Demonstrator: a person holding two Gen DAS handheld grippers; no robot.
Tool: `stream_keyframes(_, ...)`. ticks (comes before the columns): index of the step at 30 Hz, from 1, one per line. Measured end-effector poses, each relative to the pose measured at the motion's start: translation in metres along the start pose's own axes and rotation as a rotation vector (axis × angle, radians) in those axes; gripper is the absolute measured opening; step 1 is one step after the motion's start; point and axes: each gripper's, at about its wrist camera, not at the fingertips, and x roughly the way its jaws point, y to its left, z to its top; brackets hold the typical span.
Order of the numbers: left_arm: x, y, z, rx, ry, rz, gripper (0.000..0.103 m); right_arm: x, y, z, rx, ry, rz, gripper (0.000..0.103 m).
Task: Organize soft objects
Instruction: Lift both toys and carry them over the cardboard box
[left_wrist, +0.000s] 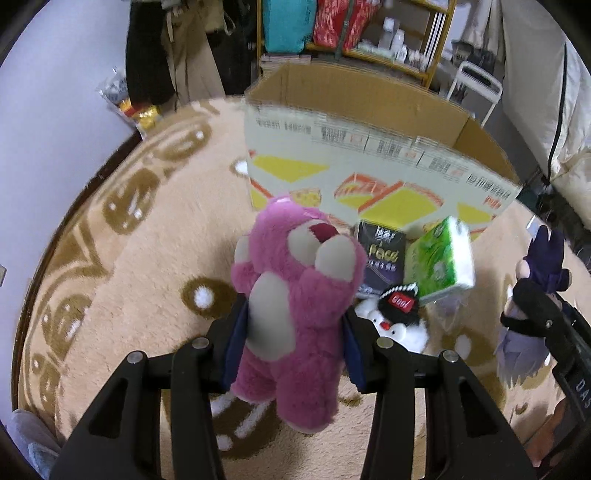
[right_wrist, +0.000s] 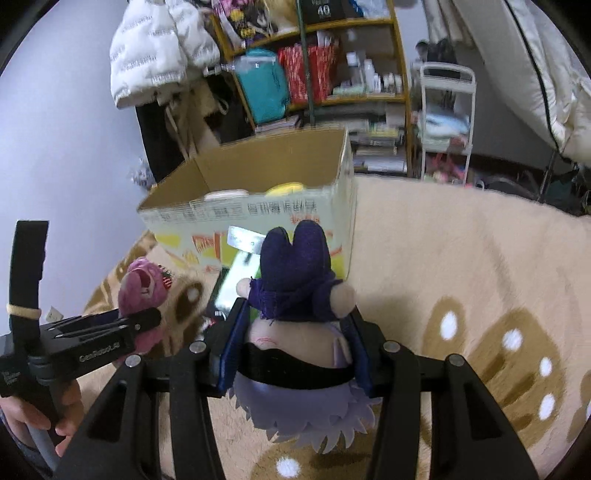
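My left gripper (left_wrist: 291, 332) is shut on a pink plush bear (left_wrist: 295, 295), lifted upright above the rug; the same pink bear (right_wrist: 142, 291) shows at the left of the right wrist view. My right gripper (right_wrist: 295, 339) is shut on a purple-clad plush doll (right_wrist: 295, 291) with lilac hair, also off the rug; that doll (left_wrist: 532, 295) appears at the right edge of the left wrist view. An open cardboard box (left_wrist: 369, 155) stands just beyond both toys, and the box (right_wrist: 258, 184) holds pale and yellow items. A small black-and-white plush (left_wrist: 395, 314) lies on the rug before it.
A green tissue pack (left_wrist: 443, 258) and a dark packet (left_wrist: 382, 254) lean against the box front. A beige patterned rug (right_wrist: 461, 277) covers the floor. A wooden shelf (right_wrist: 332, 74), hanging clothes and a white cart (right_wrist: 447, 122) stand behind. A hand (right_wrist: 62, 417) grips the left tool.
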Motion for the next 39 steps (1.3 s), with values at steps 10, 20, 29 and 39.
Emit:
stream_keyframes(10,-0.057,0.005,0.004,-0.012,-0.257,-0.005,0.044,-0.028,-0.002,0.019,0.008,-0.120,0.031,0.053)
stream_keyframes(20,-0.080,-0.002,0.010,0.034,-0.401,0.020,0.044,-0.042,0.007,0.028,-0.015,-0.199,0.066,0.053)
stream_keyframes(29,-0.102,-0.010,0.015,0.093,-0.460,-0.014,0.044,-0.058,0.020,0.043,-0.036,-0.265,0.088,0.053)
stream_keyframes(39,-0.123,-0.024,0.051,0.135,-0.521,-0.045,0.044,-0.065,0.037,0.075,-0.080,-0.310,0.100,0.053)
